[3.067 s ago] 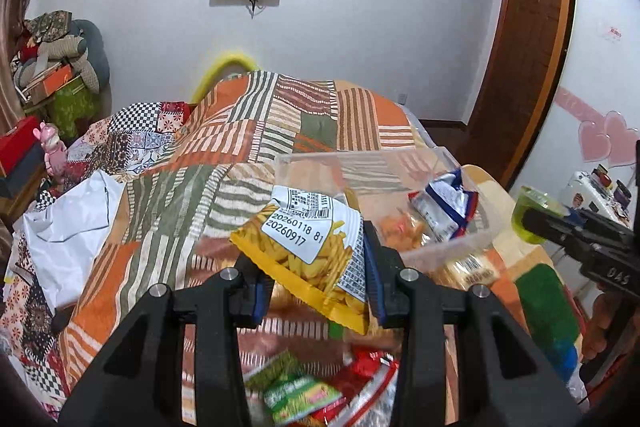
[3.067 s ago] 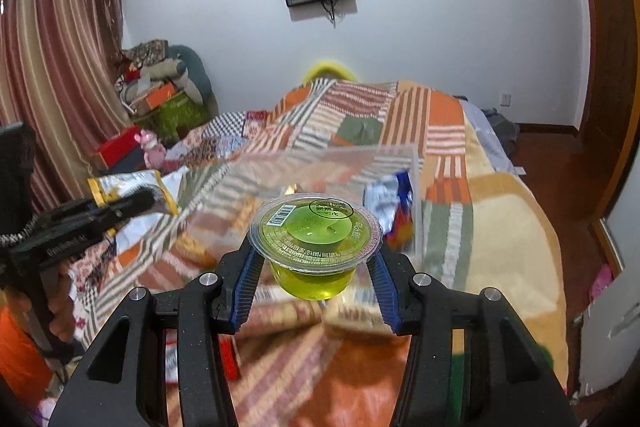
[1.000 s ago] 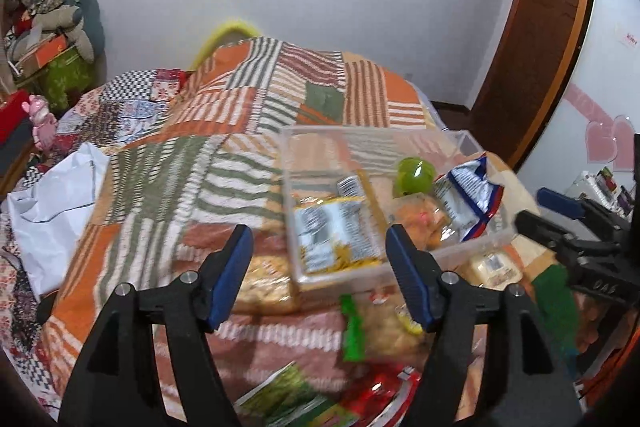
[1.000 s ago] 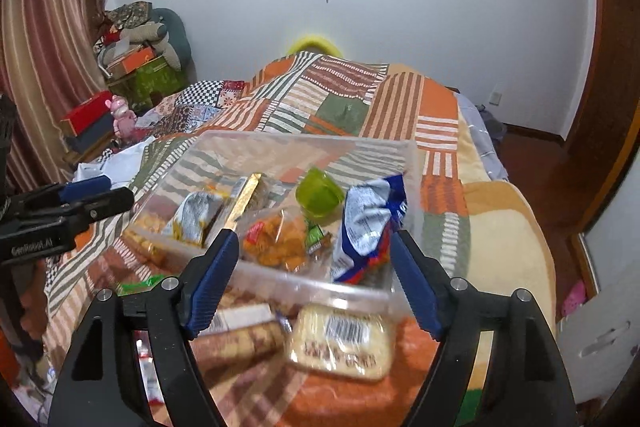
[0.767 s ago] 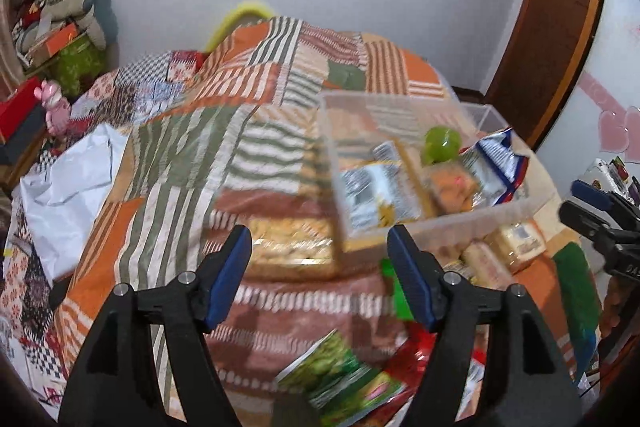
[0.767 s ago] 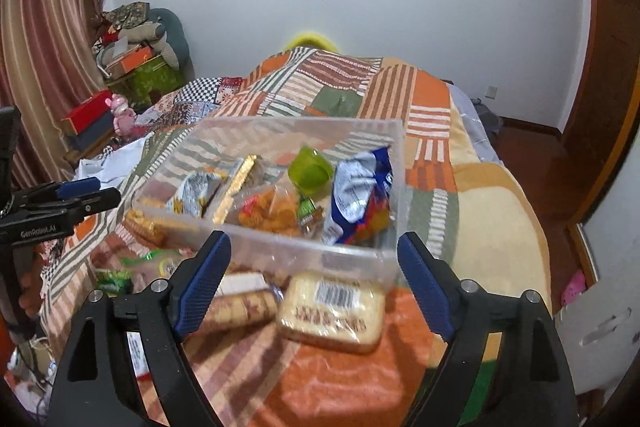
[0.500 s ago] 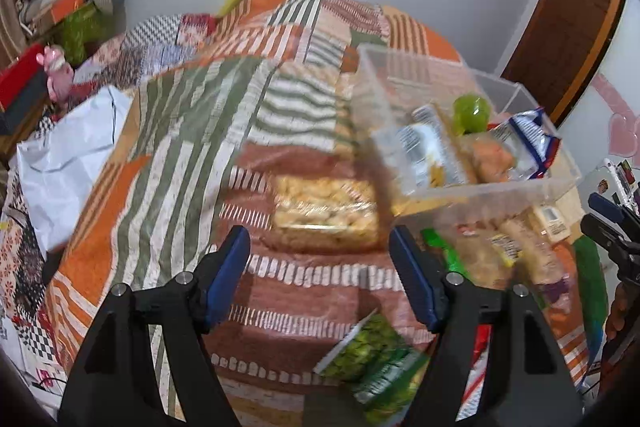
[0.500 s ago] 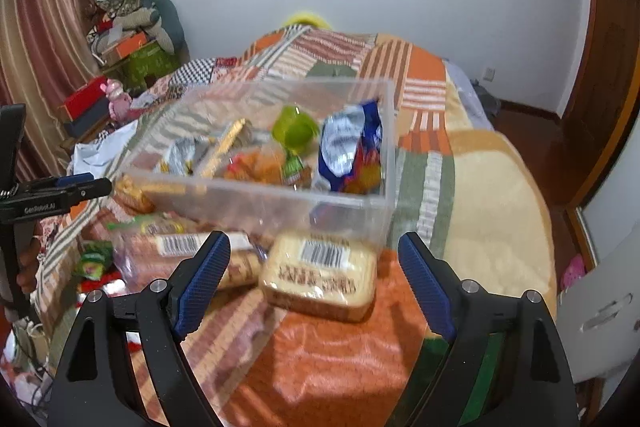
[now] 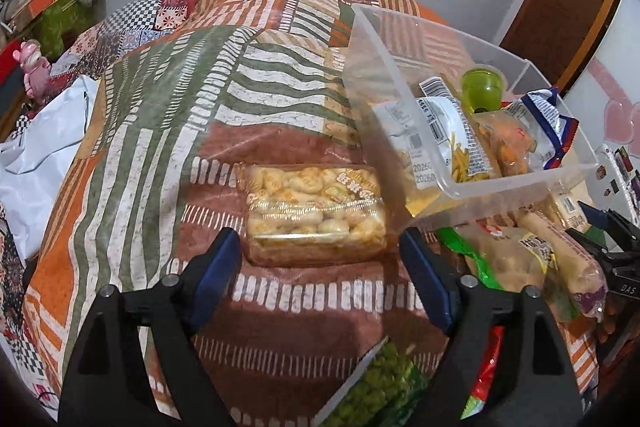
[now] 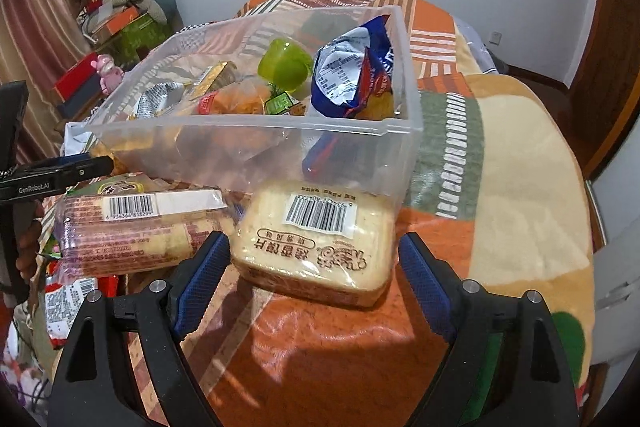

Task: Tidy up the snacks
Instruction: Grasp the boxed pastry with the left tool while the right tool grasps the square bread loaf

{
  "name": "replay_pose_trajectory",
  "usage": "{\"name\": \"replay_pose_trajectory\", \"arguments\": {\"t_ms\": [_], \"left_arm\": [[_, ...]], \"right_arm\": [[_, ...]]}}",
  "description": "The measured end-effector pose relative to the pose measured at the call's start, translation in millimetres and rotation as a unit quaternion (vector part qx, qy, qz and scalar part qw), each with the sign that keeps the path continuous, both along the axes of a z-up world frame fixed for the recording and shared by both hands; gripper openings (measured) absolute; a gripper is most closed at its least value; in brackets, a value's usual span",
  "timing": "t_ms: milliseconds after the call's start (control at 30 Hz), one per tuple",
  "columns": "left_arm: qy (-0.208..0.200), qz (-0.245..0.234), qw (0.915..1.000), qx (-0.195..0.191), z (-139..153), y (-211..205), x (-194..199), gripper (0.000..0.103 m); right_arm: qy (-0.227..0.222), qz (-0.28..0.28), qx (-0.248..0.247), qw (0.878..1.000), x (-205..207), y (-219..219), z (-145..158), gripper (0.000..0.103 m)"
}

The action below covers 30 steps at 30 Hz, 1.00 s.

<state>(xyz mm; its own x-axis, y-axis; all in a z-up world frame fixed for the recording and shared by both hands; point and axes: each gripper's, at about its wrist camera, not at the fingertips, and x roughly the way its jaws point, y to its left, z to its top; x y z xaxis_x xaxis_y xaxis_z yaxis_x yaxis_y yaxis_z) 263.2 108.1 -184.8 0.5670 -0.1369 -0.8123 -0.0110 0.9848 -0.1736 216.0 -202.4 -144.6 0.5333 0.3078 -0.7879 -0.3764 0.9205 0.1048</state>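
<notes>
A clear plastic bin (image 9: 516,193) (image 10: 360,135) sits on the patchwork bed. It holds a green jelly cup (image 9: 482,89) (image 10: 285,65), a blue chip bag (image 10: 356,67), a fries bag (image 9: 444,143) and an orange snack pack. My left gripper (image 9: 320,253) is open and empty, just short of a clear biscuit pack (image 9: 314,213) lying left of the bin. My right gripper (image 10: 314,255) is open and empty, its jaws on either side of a flat bread-slice pack (image 10: 316,241) in front of the bin.
A long roll pack (image 10: 132,231) lies left of the bread pack. A green pea bag (image 9: 376,395) and red wrappers (image 9: 486,359) lie near the bed's front edge. The other gripper shows at the left edge of the right wrist view (image 10: 52,173). Clutter is piled by the curtain.
Both grippers let their snacks go into the bin, opened, and dropped low toward the bed. The left moved left to the biscuit pack, the right came down to the bread pack.
</notes>
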Motion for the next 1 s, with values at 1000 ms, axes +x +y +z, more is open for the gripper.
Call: {"name": "replay_pose_trajectory", "arguments": {"t_ms": [1000], "left_arm": [[-0.034, 0.035, 0.9987, 0.015, 4.0, 18.1, -29.2, 0.069]], "right_arm": [[-0.011, -0.007, 0.034, 0.999, -9.3, -15.1, 5.9, 0.080]]}}
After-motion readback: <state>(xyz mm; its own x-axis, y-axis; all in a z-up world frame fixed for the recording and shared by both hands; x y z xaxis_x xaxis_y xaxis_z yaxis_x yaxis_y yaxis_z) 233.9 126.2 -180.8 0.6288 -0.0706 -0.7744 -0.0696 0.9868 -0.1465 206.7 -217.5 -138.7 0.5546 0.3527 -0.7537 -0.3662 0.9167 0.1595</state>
